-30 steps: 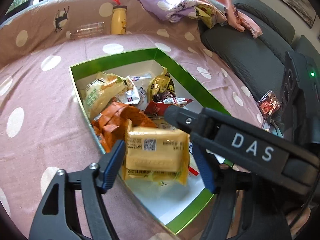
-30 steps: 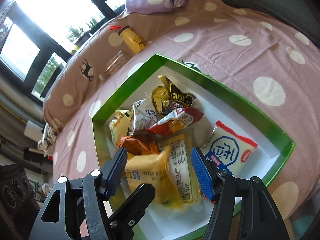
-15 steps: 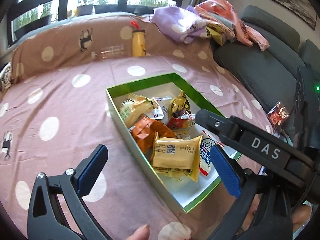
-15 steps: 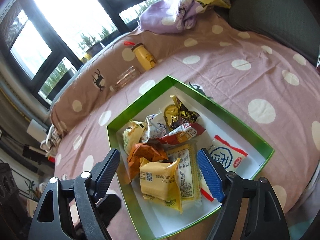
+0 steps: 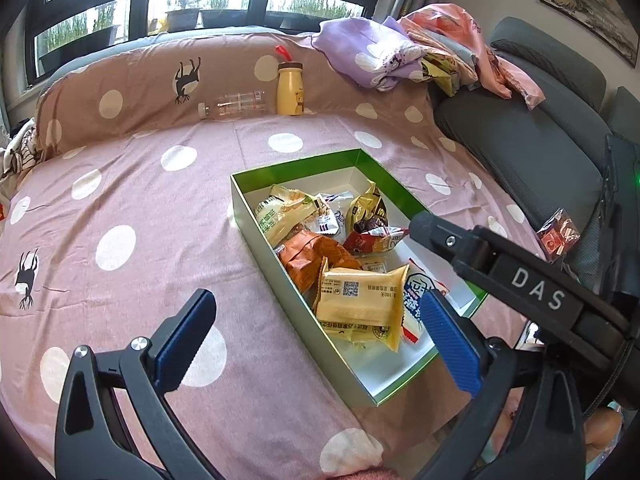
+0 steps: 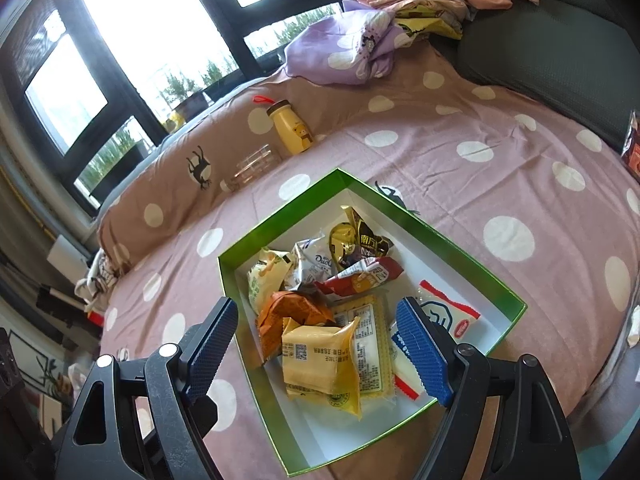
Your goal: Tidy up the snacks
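A green box (image 5: pixel 296 162) (image 6: pixel 280 216) with a white inside lies on the spotted pink bedspread and holds several snack packets. A yellow packet (image 5: pixel 360 300) (image 6: pixel 316 364) lies loose on top at the near end, beside an orange packet (image 5: pixel 308 256) (image 6: pixel 288 312) and a white-and-blue packet (image 5: pixel 416 296) (image 6: pixel 440 314). My left gripper (image 5: pixel 318 340) hovers wide open above the box's near left side, holding nothing. My right gripper (image 6: pixel 316 348) is open above the near end, also holding nothing. Its black body (image 5: pixel 520 280) crosses the left wrist view.
A small red packet (image 5: pixel 558 234) (image 6: pixel 632 148) lies on the grey sofa (image 5: pixel 520 132) at the right. A yellow bottle (image 5: pixel 290 88) and a clear plastic bottle (image 5: pixel 236 105) rest against the bolster. Heaped clothes (image 5: pixel 400 52) sit at the back right.
Both grippers opened and drew back and up from the box. The yellow packet that was between their jaws now lies free in the box.
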Motion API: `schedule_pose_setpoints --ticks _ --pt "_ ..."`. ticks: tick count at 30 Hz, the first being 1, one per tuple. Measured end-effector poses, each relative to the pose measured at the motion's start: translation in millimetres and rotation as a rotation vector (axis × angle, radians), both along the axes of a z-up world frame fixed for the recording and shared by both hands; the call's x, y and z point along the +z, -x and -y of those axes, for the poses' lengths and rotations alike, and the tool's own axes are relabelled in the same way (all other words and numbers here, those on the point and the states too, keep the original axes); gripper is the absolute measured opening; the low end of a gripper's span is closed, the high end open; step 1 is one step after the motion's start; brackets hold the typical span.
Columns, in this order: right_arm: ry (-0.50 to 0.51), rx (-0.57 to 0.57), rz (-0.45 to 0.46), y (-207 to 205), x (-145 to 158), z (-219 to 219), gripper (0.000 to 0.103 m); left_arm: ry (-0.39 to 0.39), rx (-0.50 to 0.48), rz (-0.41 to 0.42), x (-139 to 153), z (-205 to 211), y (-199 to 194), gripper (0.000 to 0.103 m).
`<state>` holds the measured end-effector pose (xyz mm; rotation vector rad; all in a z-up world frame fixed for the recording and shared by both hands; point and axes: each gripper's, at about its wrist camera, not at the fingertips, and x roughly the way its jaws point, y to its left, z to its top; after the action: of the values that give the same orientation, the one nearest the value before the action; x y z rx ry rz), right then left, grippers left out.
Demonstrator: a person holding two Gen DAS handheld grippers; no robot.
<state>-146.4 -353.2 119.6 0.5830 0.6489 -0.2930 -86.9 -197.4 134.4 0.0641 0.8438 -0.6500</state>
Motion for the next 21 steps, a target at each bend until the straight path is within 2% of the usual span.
schedule_pose_setpoints --ticks 21 --pt "0.017 -0.005 -0.008 0.3 2.7 0.1 0.082 0.017 0.004 -0.027 -2.7 -5.8 0.4 0.102"
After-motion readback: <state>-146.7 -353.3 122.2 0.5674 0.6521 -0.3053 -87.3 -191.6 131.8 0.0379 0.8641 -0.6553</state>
